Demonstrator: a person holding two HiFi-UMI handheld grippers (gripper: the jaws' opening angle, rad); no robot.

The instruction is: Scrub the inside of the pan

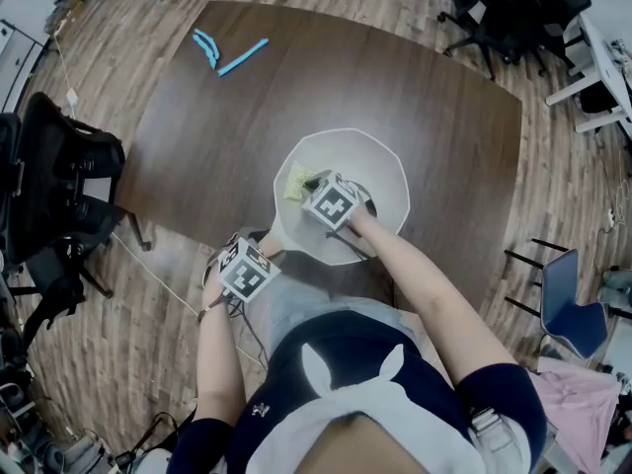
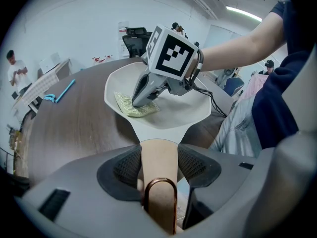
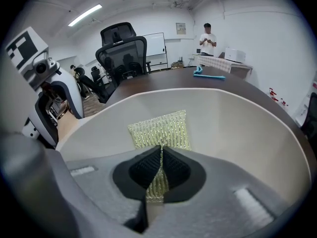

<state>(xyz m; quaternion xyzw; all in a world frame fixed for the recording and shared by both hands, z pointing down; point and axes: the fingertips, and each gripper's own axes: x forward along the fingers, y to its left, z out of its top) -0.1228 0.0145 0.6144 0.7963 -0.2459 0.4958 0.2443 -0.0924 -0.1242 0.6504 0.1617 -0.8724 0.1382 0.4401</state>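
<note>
Yellow-green mesh, the scrub pad (image 3: 161, 128), lies flat on the inner floor of the white pan (image 1: 380, 166), toward the person's left, with the right gripper (image 3: 161, 155) clamped shut on the pad's near edge. The left gripper (image 1: 255, 255) is closed on the pan's beige handle (image 2: 156, 162), steadying the pan on the dark table (image 1: 296, 77). Scrubbing appears to be under way; the next stroke calls for dragging the pad across the uncovered floor and walls under firm downward pressure, while the handle grip stops the pan sliding.
</note>
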